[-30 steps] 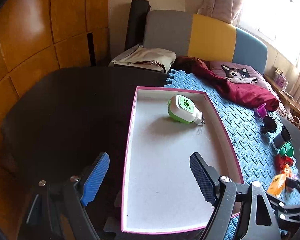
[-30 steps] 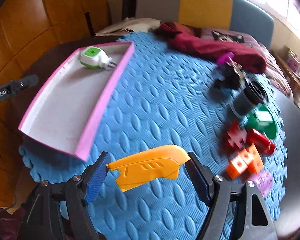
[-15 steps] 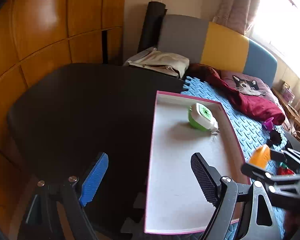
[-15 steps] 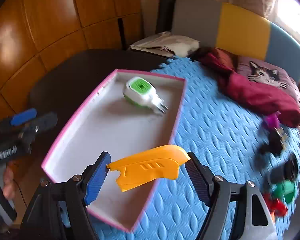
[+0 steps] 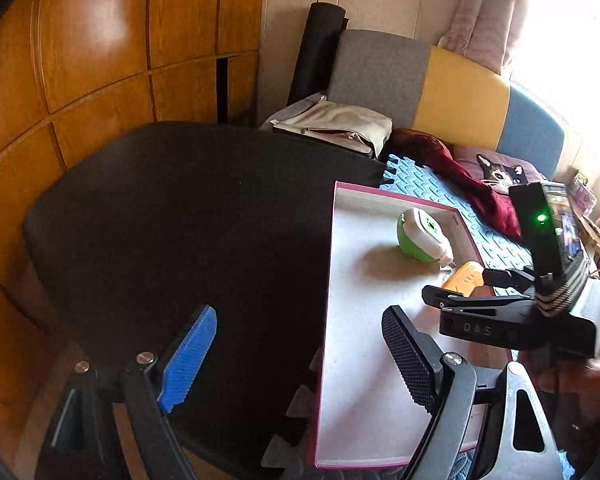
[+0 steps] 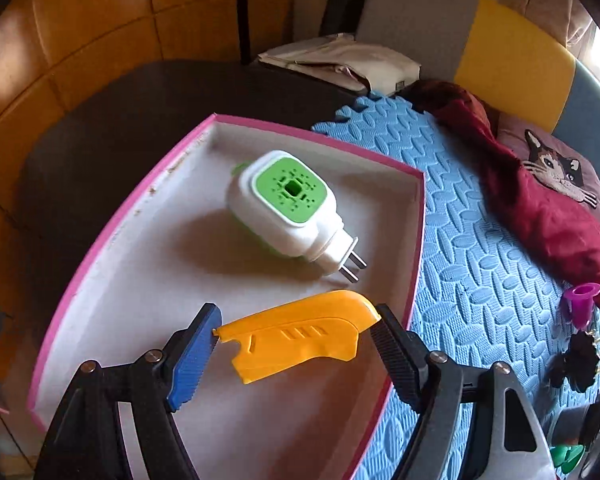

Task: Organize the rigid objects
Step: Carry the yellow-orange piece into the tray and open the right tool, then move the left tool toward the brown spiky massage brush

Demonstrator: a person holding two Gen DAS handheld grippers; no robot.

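A pink-rimmed white tray (image 6: 116, 224) lies on the dark table and blue foam mat. A white and green plug-in device (image 6: 288, 208) lies in its far half. My right gripper (image 6: 296, 340) is shut on an orange plastic piece (image 6: 296, 340) and holds it over the tray's near right part, just short of the plug. The left wrist view shows the tray (image 5: 332, 280), the plug-in device (image 5: 420, 236), the orange piece (image 5: 464, 278) and my right gripper (image 5: 460, 288) over the tray. My left gripper (image 5: 300, 360) is open and empty, above the table at the tray's left rim.
A blue foam mat (image 6: 472, 240) lies right of the tray. On it are a dark red cloth (image 6: 540, 208), a purple cup (image 6: 580, 300) and small dark and green toys (image 6: 572, 364) at the right edge. A beige bag (image 5: 340, 128) sits beyond the dark table (image 5: 180, 220).
My right gripper has carried the orange piece left from over the foam mat to over the tray, close to the plug-in device. My left gripper has drawn back and to the left.
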